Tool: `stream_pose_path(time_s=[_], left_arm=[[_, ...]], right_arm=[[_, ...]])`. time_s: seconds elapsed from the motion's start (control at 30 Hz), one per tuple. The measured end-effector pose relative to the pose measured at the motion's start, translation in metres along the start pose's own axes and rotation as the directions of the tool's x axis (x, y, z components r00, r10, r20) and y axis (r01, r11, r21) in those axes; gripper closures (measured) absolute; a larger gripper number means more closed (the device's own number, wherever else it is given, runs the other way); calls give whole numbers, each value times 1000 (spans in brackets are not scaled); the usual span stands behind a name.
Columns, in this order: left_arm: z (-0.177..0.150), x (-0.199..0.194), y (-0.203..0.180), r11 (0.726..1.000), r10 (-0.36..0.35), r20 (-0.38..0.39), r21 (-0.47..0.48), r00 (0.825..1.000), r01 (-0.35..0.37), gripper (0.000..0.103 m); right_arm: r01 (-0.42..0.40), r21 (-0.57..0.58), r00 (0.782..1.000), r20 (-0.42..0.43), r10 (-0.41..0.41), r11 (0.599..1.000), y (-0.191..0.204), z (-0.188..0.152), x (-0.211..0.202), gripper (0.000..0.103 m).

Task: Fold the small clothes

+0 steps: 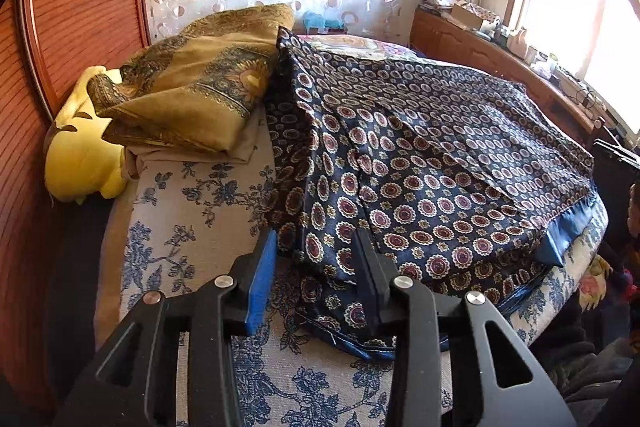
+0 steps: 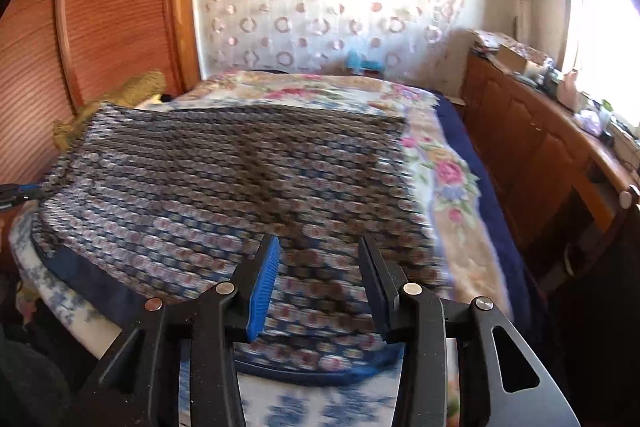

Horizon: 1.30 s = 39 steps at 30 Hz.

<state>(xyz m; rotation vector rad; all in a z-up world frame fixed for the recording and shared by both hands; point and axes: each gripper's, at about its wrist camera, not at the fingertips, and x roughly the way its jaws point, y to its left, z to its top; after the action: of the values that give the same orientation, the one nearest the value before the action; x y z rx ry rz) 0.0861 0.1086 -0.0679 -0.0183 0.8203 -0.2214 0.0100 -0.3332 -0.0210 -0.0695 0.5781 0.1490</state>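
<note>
Navy satin-look cloth printed with maroon-and-cream medallions, the garment (image 1: pixel 420 163) to be folded, lies spread across the near half of a bed (image 1: pixel 192 227), its plain blue hem (image 1: pixel 568 231) trailing toward the mattress edge, a lie that leaves the edges within reach of both tools. Spread wide and holding nothing, the left gripper (image 1: pixel 316 259) hovers at the garment's rumpled near corner, where layers bunch over the blue-floral sheet. Likewise parted and empty, the right gripper (image 2: pixel 318 267) hangs above the opposite hem, its view blurred. Pushed aside at the headboard, apparently to make room, sit a crumpled mustard paisley cloth (image 1: pixel 192 83) and a yellow plush toy (image 1: pixel 80 155). Folding appears not yet begun
</note>
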Motion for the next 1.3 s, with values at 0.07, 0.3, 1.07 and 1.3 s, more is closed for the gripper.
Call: stream_pose_path(time_s=[0.07,0.3,1.07,1.3], left_arm=[[-1,2,-1,1000,1,-9,2,1000,-1,43],[-6,9,-1,1000,-2,-23,-1,1000,2,25],[-10,9,8,996,-50,11,-77,999,51,26],[-6,16,7,996,-48,-1,-74,999,48,41]], right_arm=[[-42,-9,999,-1,42,999,14,-1,5,60],[-153,-61,988,-27,152,986,62,-2,30,48],[-160,-154,985,-96,147,975,133,-12,104,31],[-145,-138,988,-73,136,980,135,-21,96,23]])
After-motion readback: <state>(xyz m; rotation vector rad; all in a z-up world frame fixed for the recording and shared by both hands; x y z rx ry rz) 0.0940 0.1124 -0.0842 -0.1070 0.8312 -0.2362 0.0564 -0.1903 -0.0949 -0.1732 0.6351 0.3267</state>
